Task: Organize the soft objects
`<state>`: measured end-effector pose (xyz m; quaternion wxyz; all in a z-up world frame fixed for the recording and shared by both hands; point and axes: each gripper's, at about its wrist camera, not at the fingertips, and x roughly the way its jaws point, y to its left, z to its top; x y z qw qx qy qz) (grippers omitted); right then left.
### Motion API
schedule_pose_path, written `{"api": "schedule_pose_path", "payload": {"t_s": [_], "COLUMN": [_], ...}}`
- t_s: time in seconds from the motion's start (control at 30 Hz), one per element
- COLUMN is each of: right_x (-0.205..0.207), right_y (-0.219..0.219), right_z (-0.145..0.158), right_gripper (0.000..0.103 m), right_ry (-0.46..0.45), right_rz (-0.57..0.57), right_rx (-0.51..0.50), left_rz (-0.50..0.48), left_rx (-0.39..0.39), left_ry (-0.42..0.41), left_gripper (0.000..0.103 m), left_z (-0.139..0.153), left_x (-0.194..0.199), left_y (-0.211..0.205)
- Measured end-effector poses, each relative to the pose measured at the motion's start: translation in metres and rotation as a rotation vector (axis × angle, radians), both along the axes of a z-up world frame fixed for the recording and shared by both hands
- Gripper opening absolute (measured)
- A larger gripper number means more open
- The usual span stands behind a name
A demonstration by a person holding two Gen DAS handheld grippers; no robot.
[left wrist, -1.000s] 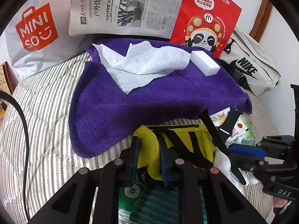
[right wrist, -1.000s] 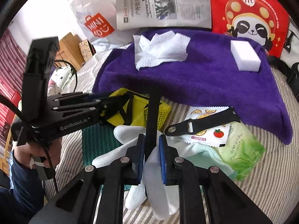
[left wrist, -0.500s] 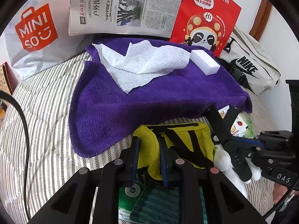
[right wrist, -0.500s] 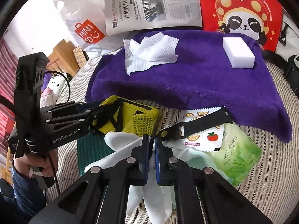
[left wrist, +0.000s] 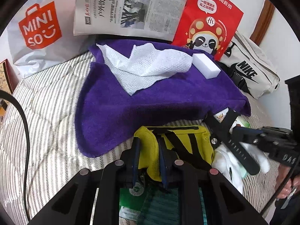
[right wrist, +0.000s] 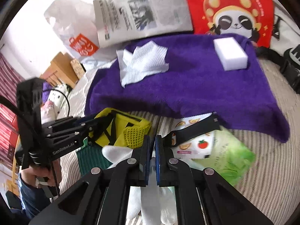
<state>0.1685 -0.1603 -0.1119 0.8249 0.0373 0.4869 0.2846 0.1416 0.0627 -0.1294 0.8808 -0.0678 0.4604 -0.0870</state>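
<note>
Left gripper (left wrist: pixel 149 158) is clamped on a fold of the yellow mesh pouch (left wrist: pixel 180 142), which lies on the striped bedding (left wrist: pixel 48 116) at the near edge of the purple towel (left wrist: pixel 150 103). Right gripper (right wrist: pixel 152 156) has its blue pads nearly together, pinched on a black strap (right wrist: pixel 195 131) that runs right and away over a fruit-printed packet (right wrist: pixel 195 144). White gloves (right wrist: pixel 150 198) lie limp just beneath that gripper, beside a green packet (right wrist: pixel 230 155).

Judging by how they sag, the pouch and gloves are light and floppy; a pinch on a bunched fold or a sewn strap should hold better than a single slick layer. The strap looks rubbery and stiffer, and it may swing when lifted. On the towel farther off rest a crumpled white paper towel (left wrist: pixel 148 69) and a white sponge block (left wrist: pixel 206 66), both light; the sponge would squash if squeezed at its middle.

Readable writing: "MINISO" in white on an orange logo on the plastic bag (left wrist: pixel 39 30) at far left; "NIKE" in black on the canvas tote (left wrist: pixel 249 71) at far right; Chinese characters and a panda on the red bag (left wrist: pixel 208 24); Chinese headlines on the newspaper (left wrist: pixel 129 9); "GenRobot.AI" on the left gripper's side, seen from the right wrist
</note>
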Motion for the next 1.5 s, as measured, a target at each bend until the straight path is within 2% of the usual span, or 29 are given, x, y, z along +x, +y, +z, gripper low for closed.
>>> {"api": "schedule_pose_path", "payload": {"t_s": [0.13,0.2,0.3,0.43,0.5,0.53,0.6,0.7,0.77,0.8,1.03,1.17,1.3,1.4,1.5], "right_x": [-0.002,0.000,0.001,0.003,0.004,0.005,0.007,0.011,0.013,0.014,0.006,-0.001,0.007,0.008,0.001], "right_y": [-0.014,-0.015,-0.011,-0.010,-0.007,-0.002,0.007,0.019,0.024,0.024,0.024,0.032,0.033,0.033,0.031], "right_z": [0.016,0.016,0.006,-0.003,-0.003,-0.003,-0.006,-0.013,-0.015,-0.016,-0.003,-0.010,-0.019,-0.018,-0.007], "right_gripper": [0.003,0.003,0.007,0.009,0.018,0.022,0.023,0.023,0.016,0.004,0.005,0.006,0.004,0.003,0.003], "right_ry": [-0.028,-0.014,-0.003,0.047,0.046,0.036,0.025,0.045,0.049,0.050,0.049,0.059,0.083,0.055,0.002], "right_rz": [-0.022,-0.004,-0.014,-0.011,-0.002,0.004,0.014,0.059,0.080,0.080,0.136,0.165,0.132,0.124,0.129], "right_rx": [0.038,0.041,-0.027,-0.036,-0.041,-0.075,-0.136,-0.169,-0.182,-0.183,-0.134,-0.176,-0.183,-0.173,-0.167], "left_rz": [0.019,0.016,0.004,0.004,0.008,0.008,0.003,0.001,0.000,0.000,-0.005,-0.006,-0.006,-0.008,0.000], "left_rx": [0.021,0.025,0.046,0.047,0.046,0.047,0.047,0.036,0.033,0.032,0.027,0.025,0.030,0.020,-0.027], "left_ry": [-0.003,-0.001,0.007,0.023,0.034,0.034,0.032,0.034,0.034,0.034,0.030,0.031,0.031,0.024,0.022], "left_gripper": [0.018,0.018,0.018,0.018,0.018,0.018,0.018,0.018,0.018,0.018,0.018,0.018,0.018,0.018,0.017], "left_z": [0.006,0.009,0.010,0.006,0.002,0.002,0.002,0.002,0.001,0.001,0.000,0.000,0.000,0.000,0.002], "left_x": [-0.001,-0.002,-0.003,-0.003,-0.002,-0.002,-0.002,-0.001,-0.001,-0.001,-0.001,-0.001,-0.001,-0.001,-0.002], "left_y": [0.006,0.007,0.004,0.002,0.001,0.000,-0.001,0.001,0.001,0.001,0.002,0.002,0.001,0.001,0.007]}}
